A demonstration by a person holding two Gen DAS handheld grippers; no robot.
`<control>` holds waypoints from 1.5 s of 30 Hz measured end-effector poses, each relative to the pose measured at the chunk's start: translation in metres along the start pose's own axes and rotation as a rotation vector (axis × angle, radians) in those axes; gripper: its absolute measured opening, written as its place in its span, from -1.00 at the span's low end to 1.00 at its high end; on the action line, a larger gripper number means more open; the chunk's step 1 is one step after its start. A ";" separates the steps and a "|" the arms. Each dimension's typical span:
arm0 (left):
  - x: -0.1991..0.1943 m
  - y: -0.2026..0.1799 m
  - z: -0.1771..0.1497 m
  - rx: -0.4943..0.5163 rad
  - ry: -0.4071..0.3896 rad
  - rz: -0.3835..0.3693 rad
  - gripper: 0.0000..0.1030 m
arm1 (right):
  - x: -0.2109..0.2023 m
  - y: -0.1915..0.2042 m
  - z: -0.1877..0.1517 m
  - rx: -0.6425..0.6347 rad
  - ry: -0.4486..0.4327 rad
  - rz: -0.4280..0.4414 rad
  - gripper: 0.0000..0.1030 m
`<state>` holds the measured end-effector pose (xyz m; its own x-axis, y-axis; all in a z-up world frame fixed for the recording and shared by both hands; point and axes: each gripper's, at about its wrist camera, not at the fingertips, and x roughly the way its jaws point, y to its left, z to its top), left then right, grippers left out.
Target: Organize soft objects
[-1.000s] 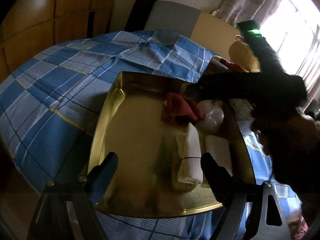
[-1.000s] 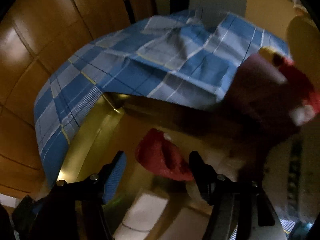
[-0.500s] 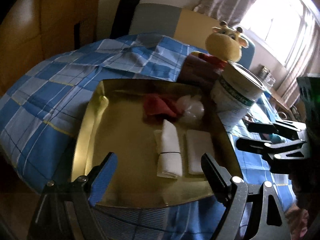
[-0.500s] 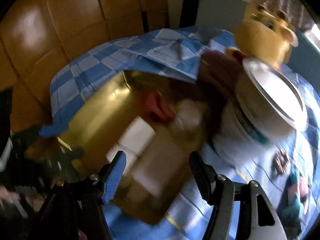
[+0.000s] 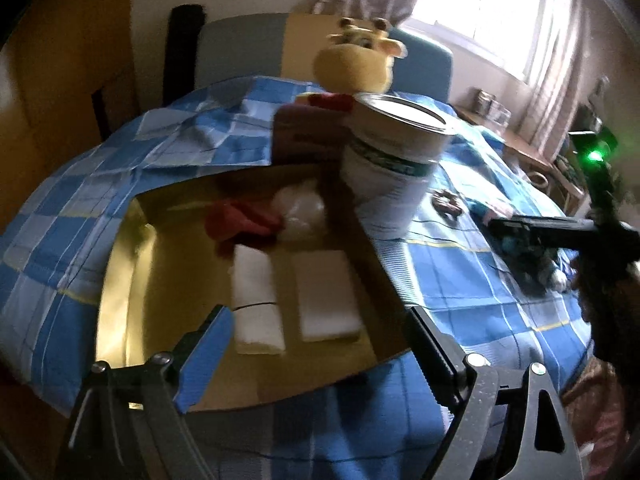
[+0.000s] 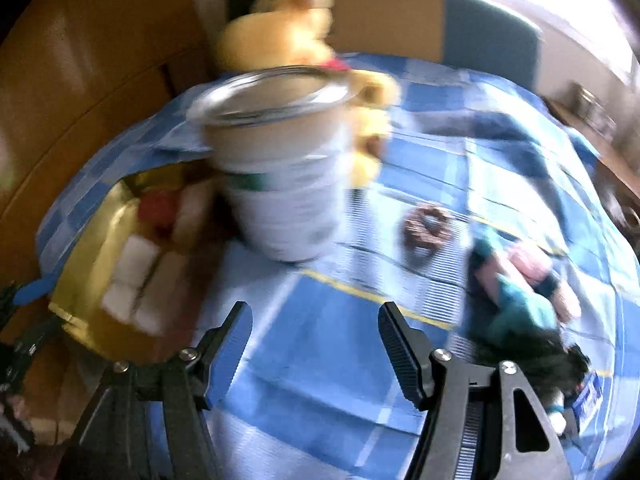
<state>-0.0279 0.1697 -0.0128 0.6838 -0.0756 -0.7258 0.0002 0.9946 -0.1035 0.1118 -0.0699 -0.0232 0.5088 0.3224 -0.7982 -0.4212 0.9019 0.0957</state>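
A gold tray [image 5: 132,280] lies on the blue checked cloth and holds a red cloth [image 5: 236,222], a white puffy item [image 5: 302,212] and two folded white towels [image 5: 256,304]. My left gripper [image 5: 316,340] is open and empty above the tray's near edge. My right gripper [image 6: 316,336] is open and empty over bare cloth, right of the tray [image 6: 96,240]. A brown scrunchie [image 6: 426,226] and a pile of teal, pink and dark soft items [image 6: 520,296] lie on the cloth to its right. The right gripper also shows in the left wrist view [image 5: 520,228].
A white tub [image 5: 394,176] stands at the tray's far right corner; it also shows in the right wrist view [image 6: 284,184]. A yellow giraffe plush [image 5: 354,66] sits behind it. A chair back [image 5: 240,48] and a window [image 5: 500,8] are beyond.
My right gripper has left the tray, swung right past the white tub, and now hangs over the cloth near the scrunchie. The left gripper has drawn back slightly and turned right.
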 end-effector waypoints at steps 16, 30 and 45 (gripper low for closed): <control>0.040 -0.088 0.017 0.177 0.069 -0.087 0.71 | -0.012 -0.170 -0.040 0.625 -0.148 -0.140 0.29; 0.124 -0.188 0.063 0.313 0.117 -0.156 0.67 | -0.026 -0.199 -0.063 0.836 -0.203 -0.101 0.29; 0.256 -0.246 0.140 0.285 0.135 -0.025 0.40 | -0.028 -0.213 -0.071 0.925 -0.241 0.027 0.29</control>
<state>0.2490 -0.0842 -0.0781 0.5780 -0.0900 -0.8111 0.2336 0.9705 0.0588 0.1343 -0.2918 -0.0629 0.6922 0.3037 -0.6547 0.2728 0.7298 0.6269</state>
